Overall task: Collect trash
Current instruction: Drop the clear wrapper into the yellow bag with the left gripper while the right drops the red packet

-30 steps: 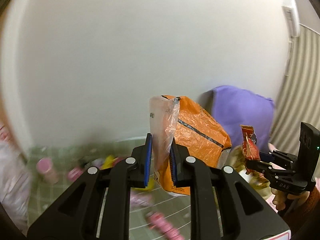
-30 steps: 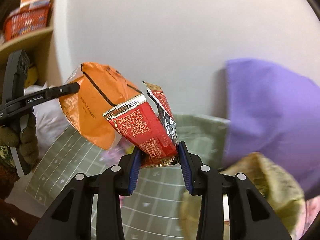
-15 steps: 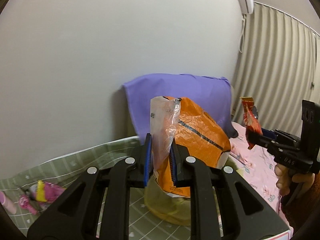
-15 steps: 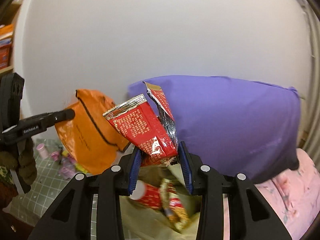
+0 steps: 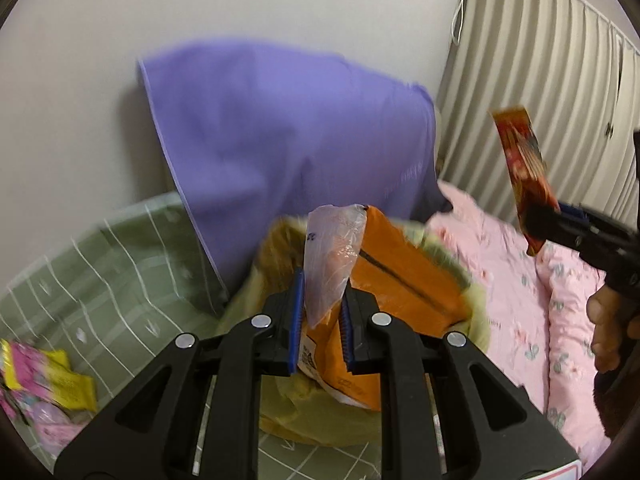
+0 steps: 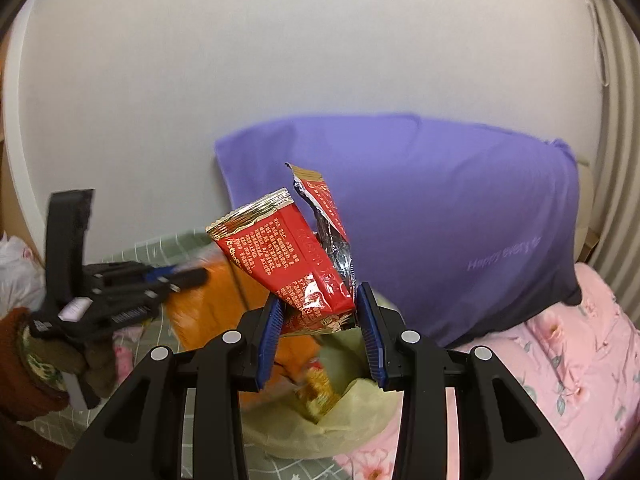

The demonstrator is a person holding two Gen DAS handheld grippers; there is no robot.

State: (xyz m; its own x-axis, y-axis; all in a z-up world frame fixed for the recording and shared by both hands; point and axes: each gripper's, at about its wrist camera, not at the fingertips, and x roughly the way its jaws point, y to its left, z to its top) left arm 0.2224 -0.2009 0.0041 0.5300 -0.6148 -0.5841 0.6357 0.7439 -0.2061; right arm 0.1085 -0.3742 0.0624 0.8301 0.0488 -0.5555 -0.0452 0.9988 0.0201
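Note:
My left gripper (image 5: 320, 320) is shut on an orange snack bag (image 5: 400, 292) by its clear plastic top, holding it over the open yellowish trash bag (image 5: 320, 428). My right gripper (image 6: 320, 336) is shut on a red foil wrapper (image 6: 292, 264) above the same trash bag (image 6: 360, 412), which holds other wrappers. The right gripper with the red wrapper (image 5: 524, 172) shows at the right of the left wrist view. The left gripper (image 6: 188, 278) and the orange bag (image 6: 208, 312) show at the left of the right wrist view.
A purple pillow (image 5: 288, 140) leans on the white wall behind the trash bag. A pink floral quilt (image 5: 520, 300) lies to the right. A green grid mat (image 5: 100, 272) lies to the left with pink and yellow wrappers (image 5: 40, 384). Curtains (image 5: 540, 80) hang at right.
Both grippers swung right from the green mat toward the pillow and moved down over the trash bag, still holding the orange bag and the red wrapper.

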